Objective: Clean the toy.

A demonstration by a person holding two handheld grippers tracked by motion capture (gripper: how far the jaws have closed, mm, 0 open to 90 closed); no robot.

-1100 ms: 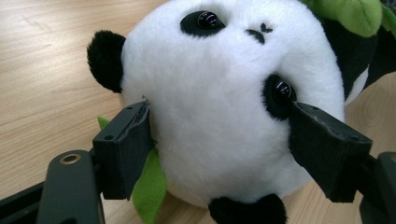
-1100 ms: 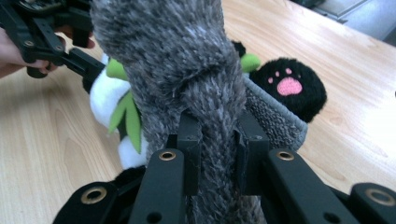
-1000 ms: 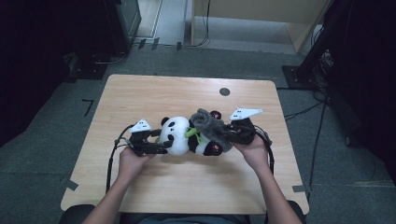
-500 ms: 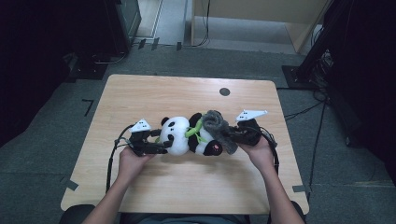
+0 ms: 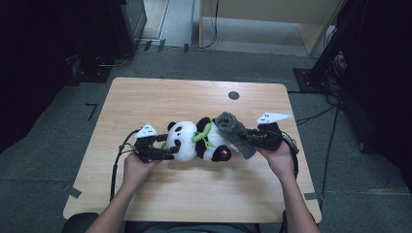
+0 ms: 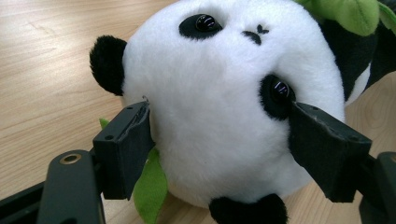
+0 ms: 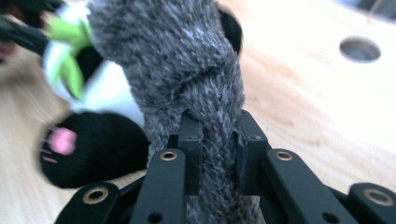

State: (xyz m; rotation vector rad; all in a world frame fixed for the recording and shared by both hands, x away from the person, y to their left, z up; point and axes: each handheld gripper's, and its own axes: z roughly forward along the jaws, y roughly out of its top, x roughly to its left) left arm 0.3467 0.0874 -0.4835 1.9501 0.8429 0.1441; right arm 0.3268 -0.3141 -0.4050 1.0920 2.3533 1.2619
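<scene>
A panda plush (image 5: 187, 141) lies on its side on the wooden table (image 5: 145, 97), head to the left, with a green leaf collar (image 5: 203, 133). My left gripper (image 5: 169, 151) clamps the panda's white head (image 6: 219, 107); its pads (image 6: 125, 147) press in on both sides. A grey fuzzy cloth (image 5: 233, 130) stretches from the panda's lower body to the right. My right gripper (image 5: 247, 139) is shut on that grey cloth (image 7: 182, 60), pinching a narrow bunch between its pads (image 7: 190, 149). The panda's black foot with a pink sole (image 7: 84, 149) lies just beside it.
A round dark hole (image 5: 233, 95) sits in the tabletop behind the plush. Cables (image 5: 116, 165) trail from both grippers toward the person. Dark cabinets (image 5: 126, 24) and stands (image 5: 335, 53) surround the table on the grey floor.
My right gripper has moved to the right with the grey cloth in it, drawing the cloth out away from the panda's body. The left gripper and the panda's head have stayed put.
</scene>
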